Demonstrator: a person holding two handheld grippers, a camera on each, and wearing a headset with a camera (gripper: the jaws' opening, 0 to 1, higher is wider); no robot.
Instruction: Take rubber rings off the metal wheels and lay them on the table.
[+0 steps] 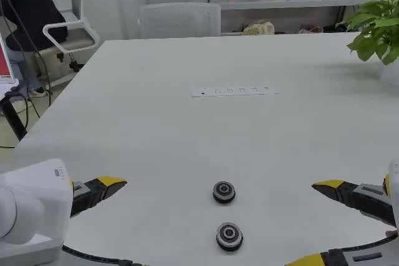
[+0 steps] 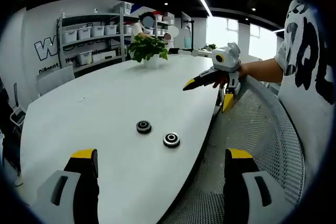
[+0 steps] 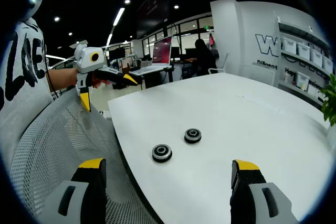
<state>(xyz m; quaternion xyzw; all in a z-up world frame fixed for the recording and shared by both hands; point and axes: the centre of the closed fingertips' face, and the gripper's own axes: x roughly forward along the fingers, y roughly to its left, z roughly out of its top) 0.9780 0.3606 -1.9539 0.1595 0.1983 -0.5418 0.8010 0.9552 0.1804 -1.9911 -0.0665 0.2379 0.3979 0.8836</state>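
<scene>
Two small metal wheels with black rubber rings lie flat on the white table (image 1: pixel 187 129), near its front edge: the far wheel (image 1: pixel 224 192) (image 2: pixel 144 126) (image 3: pixel 192 135) and the near wheel (image 1: pixel 229 236) (image 2: pixel 171 139) (image 3: pixel 162 152). My left gripper (image 1: pixel 134 223) (image 2: pixel 161 156) (image 3: pixel 110 95) hovers open at the left, well short of the wheels. At the right my right gripper (image 1: pixel 303 223) (image 3: pixel 168 165) (image 2: pixel 206 98) is held open too. Both sets of jaws stand wide apart with nothing between them. The wheels lie roughly midway between the two grippers.
A white power strip (image 1: pixel 234 90) lies flat mid-table. A potted plant (image 1: pixel 377 26) stands at the far right corner. Chairs (image 1: pixel 179 20) are at the far side. A grey mesh surface (image 2: pixel 252 129) lies just below the table's near edge.
</scene>
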